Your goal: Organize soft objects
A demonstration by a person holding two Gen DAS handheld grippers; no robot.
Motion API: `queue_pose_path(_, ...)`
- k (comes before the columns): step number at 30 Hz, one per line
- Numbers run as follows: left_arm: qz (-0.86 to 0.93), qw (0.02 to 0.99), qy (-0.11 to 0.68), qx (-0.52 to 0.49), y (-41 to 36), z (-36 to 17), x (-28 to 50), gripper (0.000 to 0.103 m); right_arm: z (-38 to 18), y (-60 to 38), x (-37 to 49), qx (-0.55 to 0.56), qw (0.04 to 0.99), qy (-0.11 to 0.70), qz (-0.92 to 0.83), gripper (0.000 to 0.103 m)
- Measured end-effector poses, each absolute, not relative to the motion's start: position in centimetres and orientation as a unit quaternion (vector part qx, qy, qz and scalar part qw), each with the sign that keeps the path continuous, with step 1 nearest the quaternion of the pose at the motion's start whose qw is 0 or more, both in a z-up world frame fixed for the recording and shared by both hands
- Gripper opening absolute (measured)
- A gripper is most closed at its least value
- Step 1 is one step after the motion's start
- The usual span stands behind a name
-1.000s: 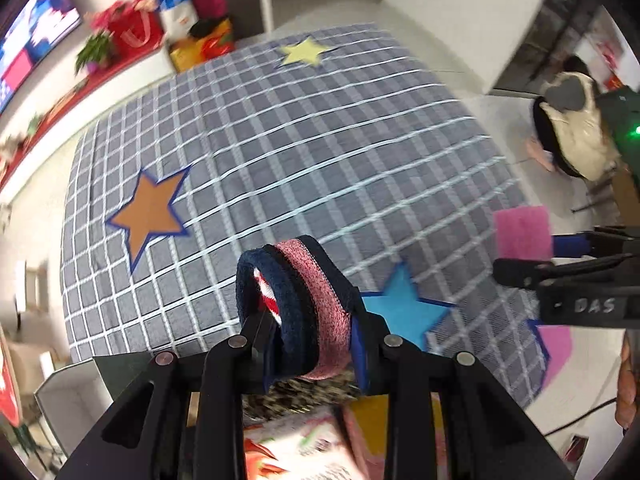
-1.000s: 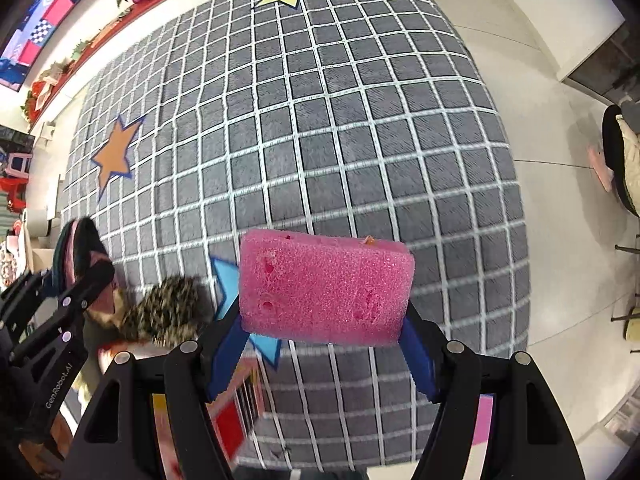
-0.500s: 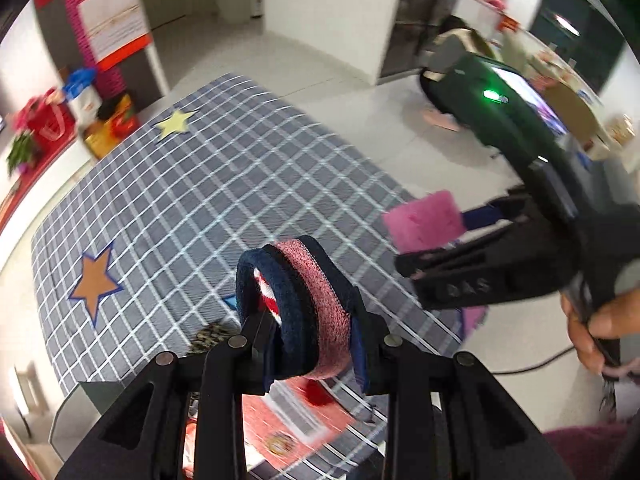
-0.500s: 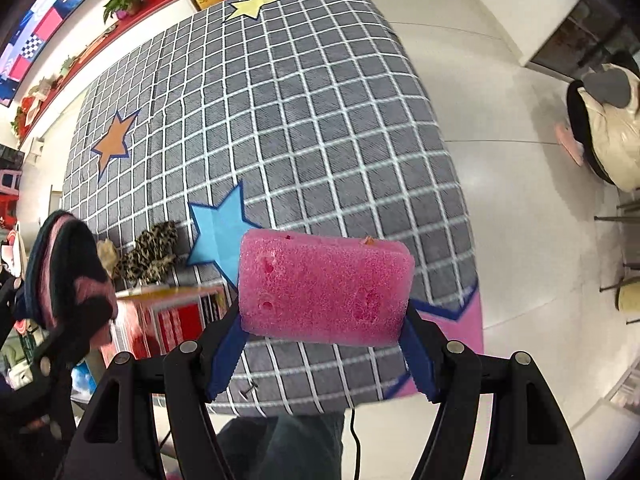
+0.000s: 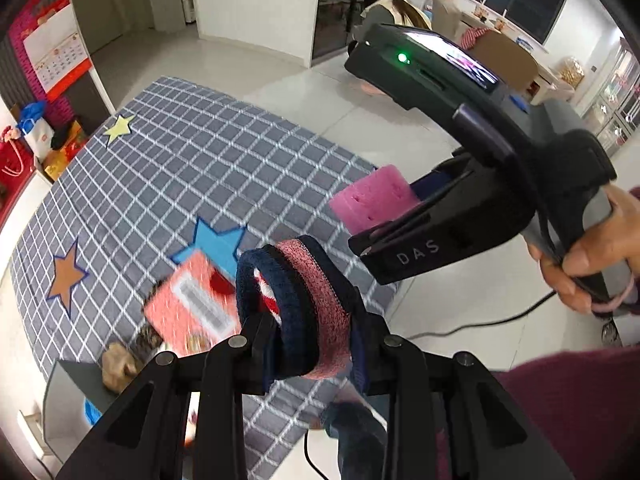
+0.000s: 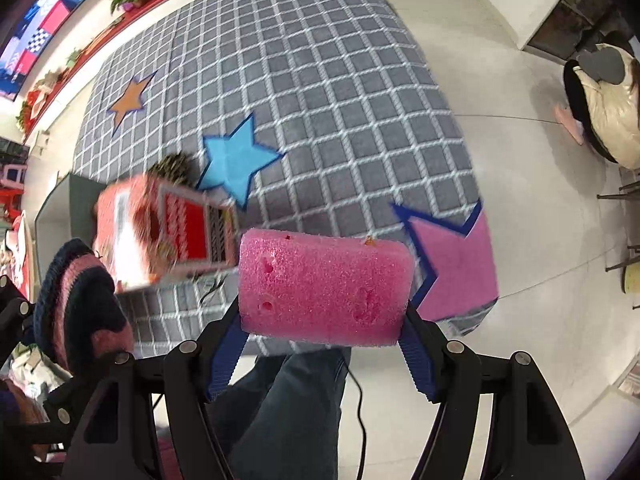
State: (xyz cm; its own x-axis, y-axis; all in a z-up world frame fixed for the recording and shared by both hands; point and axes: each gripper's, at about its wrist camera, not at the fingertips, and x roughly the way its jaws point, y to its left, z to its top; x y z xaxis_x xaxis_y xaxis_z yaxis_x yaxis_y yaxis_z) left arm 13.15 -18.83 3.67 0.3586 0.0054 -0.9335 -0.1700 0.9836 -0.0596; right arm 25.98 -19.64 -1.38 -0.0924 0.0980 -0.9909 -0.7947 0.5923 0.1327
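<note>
My left gripper (image 5: 308, 344) is shut on a rolled navy and pink knit piece (image 5: 296, 312), carried in the air over the near edge of the grey checked rug (image 5: 192, 168). The same roll (image 6: 76, 300) shows at the lower left of the right wrist view. My right gripper (image 6: 320, 344) is shut on a pink sponge block (image 6: 324, 288), held level between the blue pads. The left wrist view catches that sponge (image 5: 374, 200) in the right gripper (image 5: 384, 216) at right, above and beyond the roll.
A red and white box (image 6: 160, 232) lies on the rug near a blue star patch (image 6: 236, 160), with leopard-print fluff (image 6: 176, 164) behind it. A grey bin (image 5: 72, 396) stands at the rug's near-left edge. A person's jeans (image 6: 288, 408) are below; another person (image 6: 604, 96) sits at right.
Both grippers have pulled back off the rug toward its near edge and risen a little, each keeping its load. The left one has rolled, so the right gripper now fills its right side.
</note>
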Motion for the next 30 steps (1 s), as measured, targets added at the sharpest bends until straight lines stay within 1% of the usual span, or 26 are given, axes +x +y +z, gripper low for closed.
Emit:
queue_pose_path(5,0.073,0.81,0.576,-0.081,-18.7,3.2,9.1,0.033,-2.1,-20.0,21.8,-0.292,0.578,0.65,0.397,0.071)
queue_pose_path(13,0.175,0.795,0.57,-0.112,-16.3,3.7,1.4,0.033,-2.7,-18.6,14.0,-0.345,0.516,0.626,0.471,0.071)
queue_pose_path(17,0.237,0.784,0.552,-0.155,-14.5,4.2,-2.1,0.033,-1.6,-16.5,10.2,-0.386,0.493,0.584,0.516,0.071)
queue_pose_path(21,0.302,0.773,0.527,-0.182,-13.0,5.1,-5.1,0.033,-0.1,-14.3,7.7,-0.403,0.477,0.554,0.551,0.071)
queue_pose_path(30,0.408,0.736,0.48,-0.246,-9.6,5.9,-10.8,0.033,3.3,-7.4,2.7,-0.395,0.454,0.521,0.605,0.071)
